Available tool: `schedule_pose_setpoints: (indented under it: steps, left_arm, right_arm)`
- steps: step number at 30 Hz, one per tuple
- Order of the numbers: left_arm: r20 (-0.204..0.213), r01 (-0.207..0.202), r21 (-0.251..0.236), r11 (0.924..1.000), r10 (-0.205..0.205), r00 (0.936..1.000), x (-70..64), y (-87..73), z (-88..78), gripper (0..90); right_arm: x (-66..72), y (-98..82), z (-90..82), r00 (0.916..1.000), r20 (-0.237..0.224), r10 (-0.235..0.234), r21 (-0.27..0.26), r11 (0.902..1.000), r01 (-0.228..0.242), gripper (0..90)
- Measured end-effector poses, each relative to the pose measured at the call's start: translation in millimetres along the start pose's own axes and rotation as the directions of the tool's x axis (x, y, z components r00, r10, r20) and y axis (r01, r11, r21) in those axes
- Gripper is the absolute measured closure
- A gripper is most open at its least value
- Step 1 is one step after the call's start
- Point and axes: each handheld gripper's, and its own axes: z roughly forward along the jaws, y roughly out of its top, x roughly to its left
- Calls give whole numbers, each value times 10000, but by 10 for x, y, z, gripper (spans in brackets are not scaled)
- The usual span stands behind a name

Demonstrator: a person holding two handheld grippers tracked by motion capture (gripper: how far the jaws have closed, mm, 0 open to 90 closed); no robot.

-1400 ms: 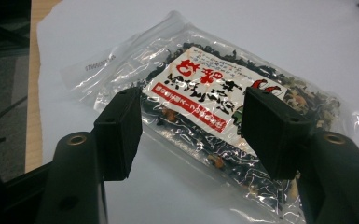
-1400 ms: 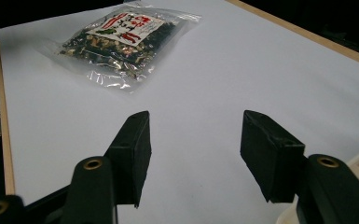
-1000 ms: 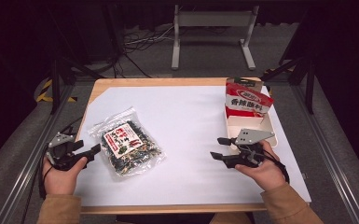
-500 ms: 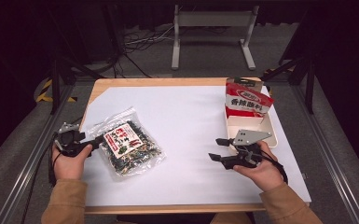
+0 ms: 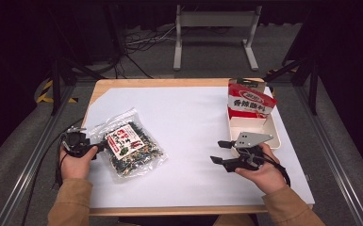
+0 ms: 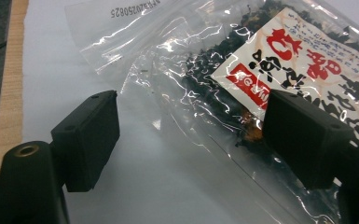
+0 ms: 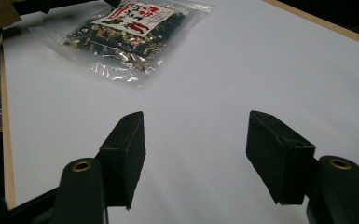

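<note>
Left gripper (image 5: 94, 149) has slid in to the clear snack bag (image 5: 129, 148) near the bench's left edge, jaws just opened, straddling its edge unclamped. We judge a grasp next; right gripper (image 5: 222, 151) idle, jaws apart.

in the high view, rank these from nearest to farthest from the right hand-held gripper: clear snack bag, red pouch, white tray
From the right hand-held gripper:
1. white tray, right beside it, just behind the hand.
2. red pouch, standing at the tray's far end.
3. clear snack bag, across the table by the left hand-held gripper.
</note>
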Motion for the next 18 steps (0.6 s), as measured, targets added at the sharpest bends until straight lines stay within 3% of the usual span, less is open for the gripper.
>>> schedule_pose_setpoints:
  steps: [8, 11, 16, 18]
  left_arm:
    - [496, 241, 246, 9994, -253, 9985, -7, -4, 57, 150]
    - [439, 117, 233, 9997, -127, 9990, -34, -1, 74, 137]
    - [753, 113, 256, 9996, -132, 9971, -117, 8, 109, 149]
    - [647, -1, 270, 9996, -16, 9979, -139, 13, 115, 159]
  right_arm:
    - [10, -18, -3, 10000, 28, -23, -4, 10000, 23, 368]
    - [15, -19, 1, 10000, 31, -49, -2, 10000, 49, 368]
    - [21, -23, 15, 10000, 10, -46, -1, 10000, 46, 366]
    - [21, -25, 16, 10000, 9, -48, -13, 10000, 48, 366]
